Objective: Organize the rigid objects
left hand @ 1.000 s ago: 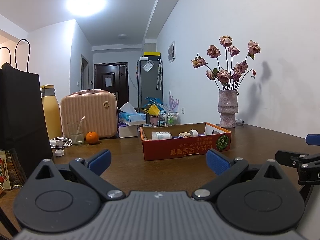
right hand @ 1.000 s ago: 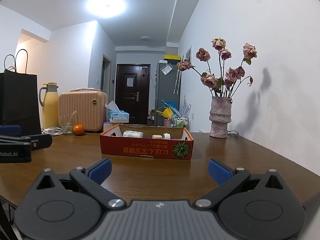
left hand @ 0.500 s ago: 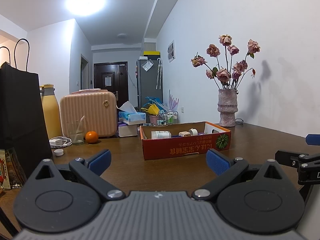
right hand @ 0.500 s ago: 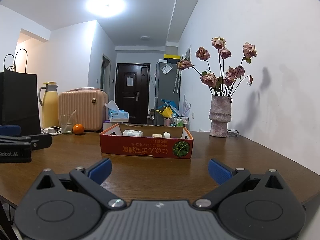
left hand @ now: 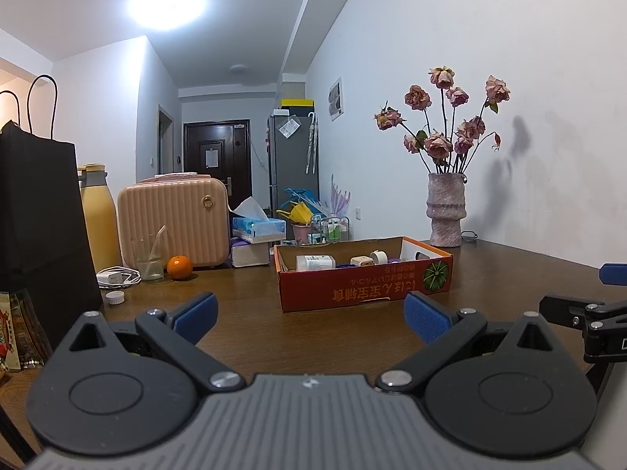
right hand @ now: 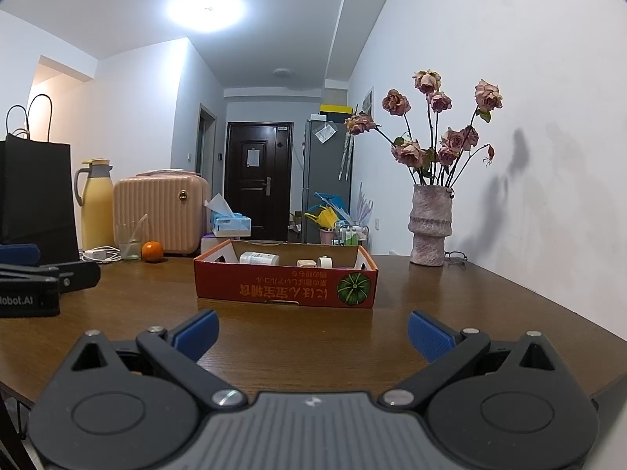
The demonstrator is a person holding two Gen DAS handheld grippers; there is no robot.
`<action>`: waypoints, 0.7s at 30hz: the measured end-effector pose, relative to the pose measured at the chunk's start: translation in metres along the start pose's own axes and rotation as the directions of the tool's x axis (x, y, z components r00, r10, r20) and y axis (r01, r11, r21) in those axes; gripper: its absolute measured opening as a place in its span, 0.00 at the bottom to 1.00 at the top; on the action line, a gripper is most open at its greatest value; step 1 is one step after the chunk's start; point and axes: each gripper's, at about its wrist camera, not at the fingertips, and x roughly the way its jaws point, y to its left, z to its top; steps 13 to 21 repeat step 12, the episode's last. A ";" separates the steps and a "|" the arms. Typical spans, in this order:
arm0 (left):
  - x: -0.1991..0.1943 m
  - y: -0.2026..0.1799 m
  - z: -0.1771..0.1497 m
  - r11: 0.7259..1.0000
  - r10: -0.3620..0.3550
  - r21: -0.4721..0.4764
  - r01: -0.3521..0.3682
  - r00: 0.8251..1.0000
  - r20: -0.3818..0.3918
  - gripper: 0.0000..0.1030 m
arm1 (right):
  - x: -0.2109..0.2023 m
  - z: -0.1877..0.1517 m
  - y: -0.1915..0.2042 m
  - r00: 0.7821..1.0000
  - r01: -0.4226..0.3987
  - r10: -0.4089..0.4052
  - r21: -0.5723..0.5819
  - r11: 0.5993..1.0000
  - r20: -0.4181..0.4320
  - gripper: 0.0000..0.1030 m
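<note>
- Left tool [left hand: 309,307] held level just above the counter [left hand: 243,313], jaws spread wide, nothing between the blue pads [left hand: 196,311].
- Right tool [right hand: 311,331] likewise level and low over the near edge, released, empty; seen also at the right edge of the left view.
- Both aimed at the box [right hand: 286,286] at mid-counter, well apart from either tool.
- Dark wooden counter against a white wall on the right; hallway with a dark door [right hand: 256,180] and a fridge [left hand: 292,172] beyond.
- Vase [right hand: 430,229] of dried roses at the far right edge, by the wall.
- Along the left edge: black bag [left hand: 37,211], yellow flask [right hand: 96,203], pink case [left hand: 174,221], glass [left hand: 148,254], orange [left hand: 179,267], tissues [left hand: 256,225].
- Box open-topped, holding a white bottle [right hand: 258,258], a tape roll [right hand: 325,261] and other small items too small to tell.
</note>
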 end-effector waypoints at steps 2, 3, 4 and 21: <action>0.000 0.000 0.000 1.000 0.004 0.002 -0.004 1.000 0.001 1.00 | 0.000 0.000 0.000 1.000 0.000 0.000 0.000 1.000 0.000 1.00; 0.000 0.000 0.000 1.000 0.003 0.002 -0.003 1.000 0.002 1.00 | 0.000 0.000 0.000 1.000 0.000 0.000 0.000 1.000 0.000 1.00; 0.000 0.000 0.000 1.000 0.001 0.002 -0.001 1.000 0.000 1.00 | 0.000 0.000 0.000 1.000 0.000 0.000 0.000 1.000 -0.001 1.00; 0.001 0.003 -0.001 0.999 -0.046 -0.022 0.046 0.999 -0.002 1.00 | 0.002 -0.003 -0.002 1.000 0.001 -0.001 0.007 1.000 -0.009 1.00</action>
